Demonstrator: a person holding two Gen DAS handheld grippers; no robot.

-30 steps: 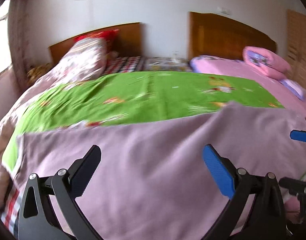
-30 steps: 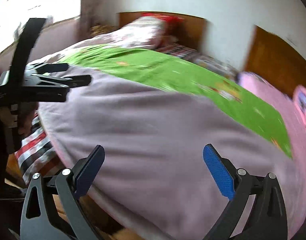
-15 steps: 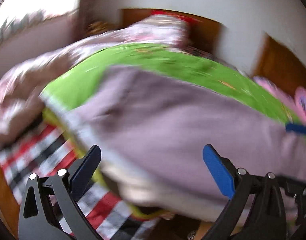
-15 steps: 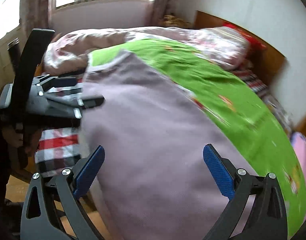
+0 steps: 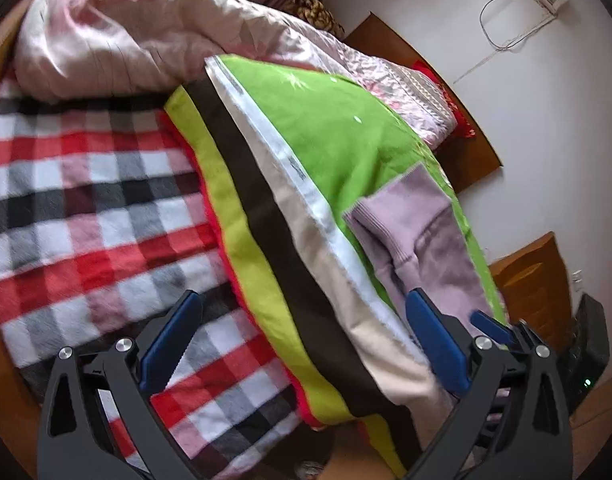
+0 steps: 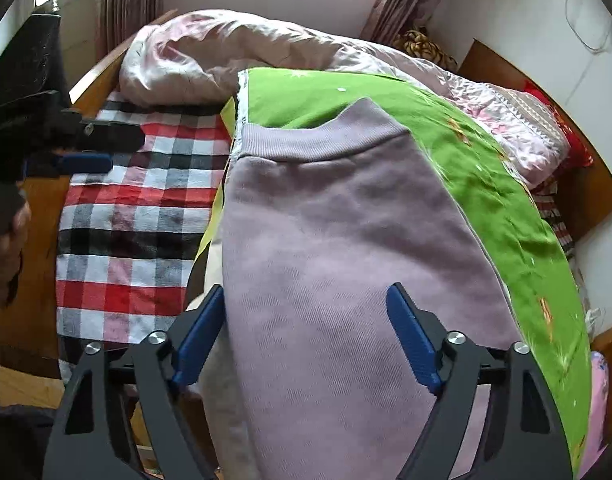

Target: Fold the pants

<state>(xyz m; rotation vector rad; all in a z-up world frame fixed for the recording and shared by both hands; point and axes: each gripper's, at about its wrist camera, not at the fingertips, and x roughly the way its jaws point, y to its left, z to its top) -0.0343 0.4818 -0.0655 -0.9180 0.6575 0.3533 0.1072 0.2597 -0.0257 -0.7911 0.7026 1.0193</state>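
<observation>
Pants [image 6: 346,248], lilac, flat on green sheet [image 6: 486,184], waistband far from right gripper [image 6: 306,340], jaws open, straddling fabric. Left gripper [image 5: 302,344] open over plaid blanket [image 5: 86,200], empty. Selvage print on sheet unreadable.

Lilac pants [image 6: 346,240], green sheet [image 6: 486,184], red-black-white checked blanket [image 6: 134,216], seemingly pink quilt [image 6: 226,52]
</observation>
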